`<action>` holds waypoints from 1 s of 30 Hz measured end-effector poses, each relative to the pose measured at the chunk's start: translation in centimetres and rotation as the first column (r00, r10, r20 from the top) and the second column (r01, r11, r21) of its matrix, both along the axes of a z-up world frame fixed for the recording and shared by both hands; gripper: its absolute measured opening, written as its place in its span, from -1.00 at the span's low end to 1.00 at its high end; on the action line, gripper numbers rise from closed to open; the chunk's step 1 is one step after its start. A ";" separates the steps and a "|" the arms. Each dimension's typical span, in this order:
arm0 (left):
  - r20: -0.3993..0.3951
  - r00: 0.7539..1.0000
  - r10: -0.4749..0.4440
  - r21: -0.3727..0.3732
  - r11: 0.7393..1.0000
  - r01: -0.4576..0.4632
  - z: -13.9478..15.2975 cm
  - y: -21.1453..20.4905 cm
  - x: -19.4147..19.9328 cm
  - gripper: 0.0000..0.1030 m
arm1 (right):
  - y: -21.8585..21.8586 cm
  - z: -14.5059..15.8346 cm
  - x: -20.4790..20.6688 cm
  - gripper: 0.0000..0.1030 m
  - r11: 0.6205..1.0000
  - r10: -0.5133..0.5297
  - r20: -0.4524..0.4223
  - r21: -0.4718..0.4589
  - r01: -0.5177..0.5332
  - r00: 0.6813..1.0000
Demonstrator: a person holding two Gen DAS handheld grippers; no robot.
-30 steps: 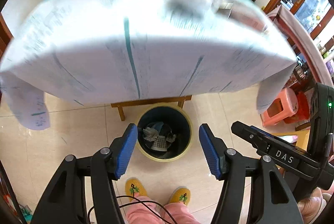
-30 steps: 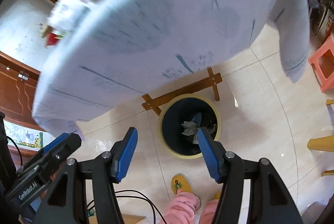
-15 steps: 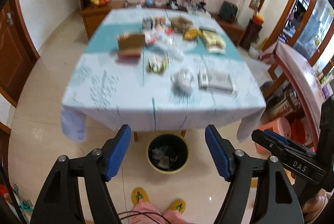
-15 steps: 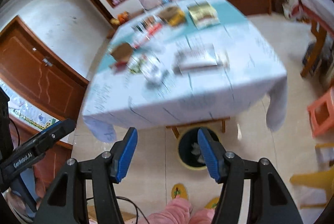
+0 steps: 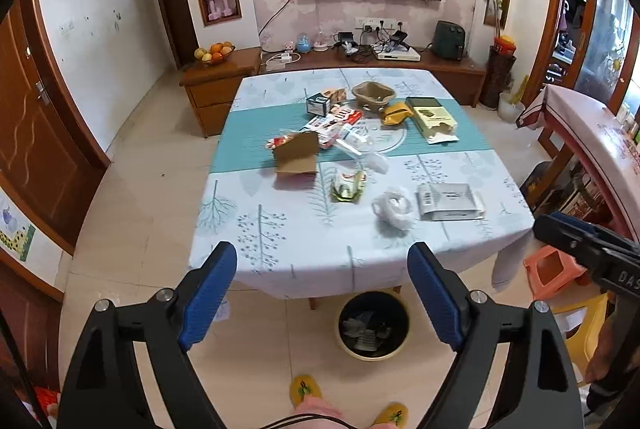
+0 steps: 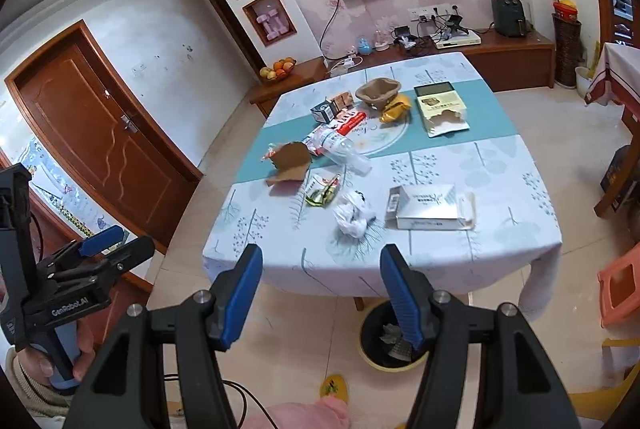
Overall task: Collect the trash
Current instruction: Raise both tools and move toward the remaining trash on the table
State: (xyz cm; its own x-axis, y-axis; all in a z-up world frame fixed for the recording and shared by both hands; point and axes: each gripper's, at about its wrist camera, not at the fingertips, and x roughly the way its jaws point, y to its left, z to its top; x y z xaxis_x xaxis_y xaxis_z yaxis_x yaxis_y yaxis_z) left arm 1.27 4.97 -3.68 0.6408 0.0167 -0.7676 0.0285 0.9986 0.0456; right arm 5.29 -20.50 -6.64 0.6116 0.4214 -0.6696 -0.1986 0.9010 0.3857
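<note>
1. Two tools are held above the floor, facing a tabletop covered by a pale cloth with a teal band; every place below is given relative to this tabletop.
2. Near its front edge lie a crumpled white plastic bag and, just to the right of the bag, a flattened grey-white carton.
3. Behind the bag, toward the middle, lie a green and yellow wrapper, a torn brown cardboard piece and a clear plastic bottle on its side.
4. Farther back lie red and white packets, a small dark box, a brown paper bowl, a yellow wrapper and an olive carton.
5. On the floor below the front edge stands a dark trash bin with a yellow rim, already holding scraps.
6. An orange plastic stool stands on the floor to the right.
7. Left tool: jaws spread wide with nothing between them, short of the front edge.
8. Right tool: jaws likewise wide apart and holding nothing; the bag and carton lie beyond its tips, well apart from it.
9. Compared with a second ago, both cameras have tipped up from the bin to take in the whole tabletop, and the blur has cleared.
</note>
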 end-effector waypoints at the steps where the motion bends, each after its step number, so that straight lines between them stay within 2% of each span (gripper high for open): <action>1: -0.007 1.000 -0.005 -0.002 1.000 0.005 -0.1 0.5 0.7 0.68 | 0.3 0.0 0.4 0.20 1.000 -0.001 0.000 -0.002 0.001 1.000; 5: -0.020 0.999 -0.050 0.010 0.999 0.050 -0.9 2.0 3.6 0.83 | 1.5 -0.2 2.3 0.20 0.999 -0.031 0.001 -0.018 0.031 1.000; 9: -0.061 0.987 -0.152 0.045 0.987 0.155 -2.9 3.4 8.4 0.83 | 2.9 -1.0 4.9 0.20 0.995 -0.096 -0.004 -0.033 0.095 0.995; 13: -0.101 0.957 -0.272 0.141 0.948 0.284 -5.2 4.8 13.9 0.83 | 5.0 -2.4 8.5 0.20 0.978 -0.211 -0.069 -0.012 0.210 0.975; 16: -0.109 0.930 -0.352 0.193 0.910 0.367 -6.6 6.0 17.3 0.83 | 7.3 -3.7 10.8 0.20 0.963 -0.269 -0.111 -0.042 0.265 0.957; 19: -0.102 0.887 -0.450 0.243 0.854 0.461 -8.6 6.8 20.4 0.83 | 9.1 -5.4 12.4 0.20 0.939 -0.343 -0.158 -0.053 0.338 0.926; 20: -0.092 0.866 -0.492 0.260 0.827 0.498 -9.2 6.9 21.1 0.83 | 9.5 -6.0 12.8 0.20 0.929 -0.371 -0.172 -0.053 0.367 0.913; 22: -0.074 0.817 -0.571 0.314 0.765 0.563 -10.6 6.8 21.8 0.83 | 10.1 -7.0 13.3 0.20 0.909 -0.417 -0.196 -0.056 0.414 0.888; 26: -0.025 0.694 -0.719 0.473 0.603 0.642 -13.6 6.4 21.5 0.83 | 11.1 -9.4 14.2 0.20 0.875 -0.480 -0.254 -0.068 0.480 0.840; 28: -0.022 0.644 -0.764 0.529 0.538 0.656 -15.0 6.1 21.5 0.83 | 11.6 -10.3 14.6 0.20 0.868 -0.492 -0.276 -0.079 0.490 0.826; 30: -0.032 0.610 -0.792 0.551 0.496 0.672 -16.2 6.0 22.0 0.83 | 11.9 -11.1 15.0 0.20 0.862 -0.502 -0.290 -0.088 0.499 0.815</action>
